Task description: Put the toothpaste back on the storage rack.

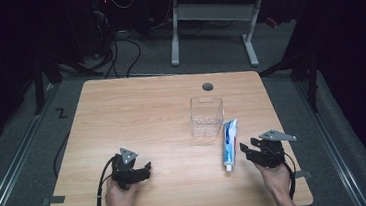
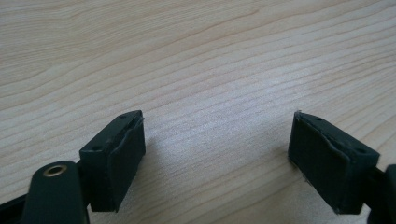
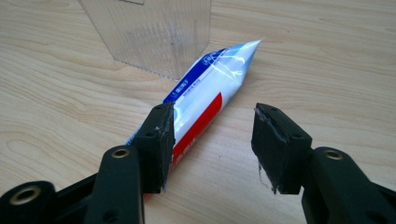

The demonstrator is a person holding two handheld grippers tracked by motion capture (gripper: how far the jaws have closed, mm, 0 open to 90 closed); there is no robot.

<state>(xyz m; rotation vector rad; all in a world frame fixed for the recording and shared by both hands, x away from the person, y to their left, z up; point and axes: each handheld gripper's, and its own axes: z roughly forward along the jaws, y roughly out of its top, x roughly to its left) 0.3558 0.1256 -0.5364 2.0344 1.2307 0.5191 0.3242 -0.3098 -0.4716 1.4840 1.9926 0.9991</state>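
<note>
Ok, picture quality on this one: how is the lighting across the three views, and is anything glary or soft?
High view: the table is evenly lit, its surroundings are dark, and the picture is soft. Right gripper view: bright, with white glare on the toothpaste tube and streaky reflections on the clear container. Left gripper view: sharp wood grain, a pale sheen mid-frame, and soft shadows beside the open jaws.

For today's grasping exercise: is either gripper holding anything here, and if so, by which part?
Nothing is held. The left gripper stands open over bare table; the right gripper is open beside the toothpaste tube, not gripping it.
</note>
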